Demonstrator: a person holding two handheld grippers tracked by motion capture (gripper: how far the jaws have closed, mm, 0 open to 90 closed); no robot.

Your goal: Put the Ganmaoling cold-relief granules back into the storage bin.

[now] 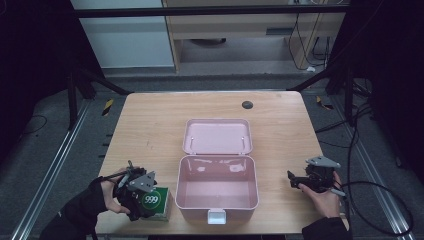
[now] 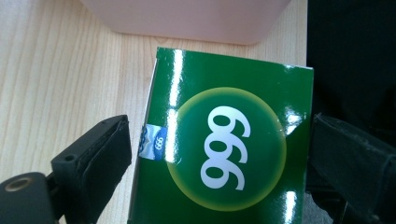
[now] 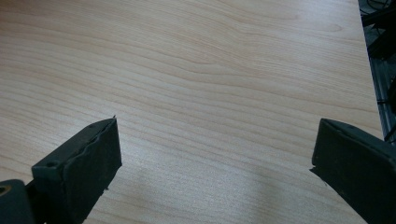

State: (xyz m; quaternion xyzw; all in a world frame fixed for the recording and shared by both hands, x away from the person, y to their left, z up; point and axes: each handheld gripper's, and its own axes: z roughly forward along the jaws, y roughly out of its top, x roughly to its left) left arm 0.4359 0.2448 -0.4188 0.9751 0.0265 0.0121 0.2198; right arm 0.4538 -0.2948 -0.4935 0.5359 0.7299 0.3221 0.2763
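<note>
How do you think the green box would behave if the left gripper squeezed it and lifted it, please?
The green box looks like thin glossy card, so it is probably light and may dent under a hard squeeze. Its shiny faces could slip against the fingers. Being flat-sided and lying on the table, it should slide rather than roll if pushed.

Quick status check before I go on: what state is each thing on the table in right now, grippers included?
Pink box: open, empty, lid laid back flat on the table.
Green 999 carton: lying on the table left of the pink box, between the left gripper's fingers, not visibly clamped.
Left gripper: open, straddling the carton.
Right gripper: open, holding nothing, over bare table.
</note>
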